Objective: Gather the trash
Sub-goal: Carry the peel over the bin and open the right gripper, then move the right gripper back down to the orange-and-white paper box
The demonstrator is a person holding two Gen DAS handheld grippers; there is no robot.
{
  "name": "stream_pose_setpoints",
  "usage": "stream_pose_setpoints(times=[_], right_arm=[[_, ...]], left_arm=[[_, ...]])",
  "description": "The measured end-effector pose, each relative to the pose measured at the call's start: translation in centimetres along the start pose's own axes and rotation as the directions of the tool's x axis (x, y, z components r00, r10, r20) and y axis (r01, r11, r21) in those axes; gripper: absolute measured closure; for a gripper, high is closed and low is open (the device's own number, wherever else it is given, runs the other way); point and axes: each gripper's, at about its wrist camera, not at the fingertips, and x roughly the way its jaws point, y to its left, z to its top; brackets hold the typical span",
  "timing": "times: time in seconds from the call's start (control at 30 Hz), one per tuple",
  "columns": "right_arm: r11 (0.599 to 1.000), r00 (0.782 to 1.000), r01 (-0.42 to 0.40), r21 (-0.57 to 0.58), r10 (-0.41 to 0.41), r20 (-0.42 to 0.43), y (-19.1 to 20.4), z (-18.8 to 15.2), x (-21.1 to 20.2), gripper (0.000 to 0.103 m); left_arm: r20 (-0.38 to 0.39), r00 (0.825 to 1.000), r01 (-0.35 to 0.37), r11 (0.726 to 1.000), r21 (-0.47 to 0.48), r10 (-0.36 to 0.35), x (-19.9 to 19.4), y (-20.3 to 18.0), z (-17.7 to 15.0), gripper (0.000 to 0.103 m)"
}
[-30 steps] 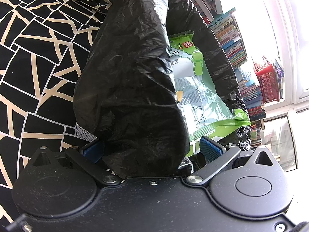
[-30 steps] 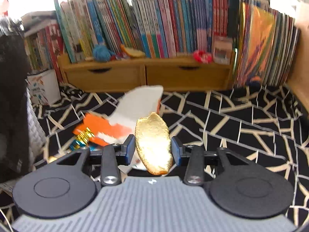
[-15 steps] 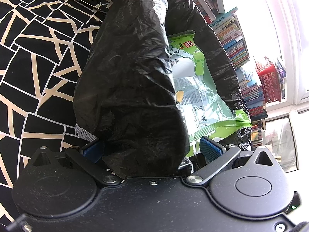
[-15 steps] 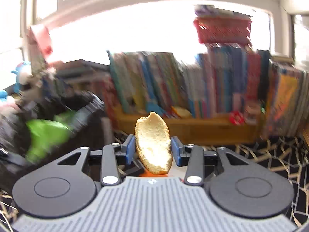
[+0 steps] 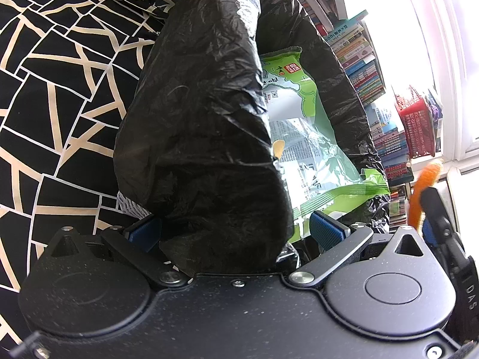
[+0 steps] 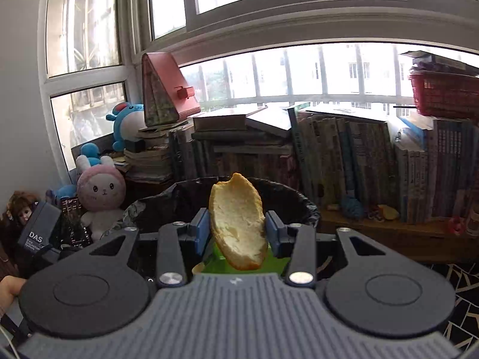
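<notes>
Right gripper [image 6: 236, 230], fingers clamped on the peel [image 6: 238, 224], has lifted from the patterned surface to the black trash bag [image 6: 287, 197]; drop comes next. Left gripper [image 5: 236, 230] fingers pinch the bag's rim.

Bright window bay lined with books.
Daylight through white-framed windows [image 6: 239, 45]; book rows [image 6: 344, 155] on a wooden shelf [image 6: 389, 233], red basket [image 6: 443, 95] on top, plush toys [image 6: 101, 194] at left, black cloth with cream lines [image 5: 54, 89] below.
</notes>
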Motion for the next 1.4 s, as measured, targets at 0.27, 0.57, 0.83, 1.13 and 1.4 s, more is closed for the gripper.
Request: stream_pose_setpoints(times=[0.27,0.57,0.83,1.13,1.4], right_arm=[[1.0,0.999,-0.009,-0.006,0.008,-0.038,0.2,-0.9,1.4,0.036],[0.998,0.999,0.033,0.048,-0.034,0.0,-2.8,-1.3,-0.7,0.032],[0.984,0.992,0.113,0.139,-0.119,0.034,-7.0,-2.2,-2.7,0.028],[0.945,0.963,0.263,0.196,-0.268,0.0,-12.0,-4.9,-3.0,0.026],[0.898,0.931,0.365,0.248,-0.353,-0.092,-16.4,-8.2,-0.5,0.024]], left_arm=[[0.0,1.0,0.0,1.0,0.0,0.0,0.0,0.0,0.0,0.0],[0.002,1.0,0.002,1.0,-0.001,-0.002,0.0,0.0,0.0,0.0],[0.003,1.0,0.002,1.0,-0.001,-0.002,0.0,0.0,0.0,0.0],[0.007,1.0,0.003,1.0,-0.005,-0.003,0.0,0.0,0.1,0.0],[0.008,1.0,0.004,1.0,-0.004,-0.004,0.0,0.1,0.1,0.0]])
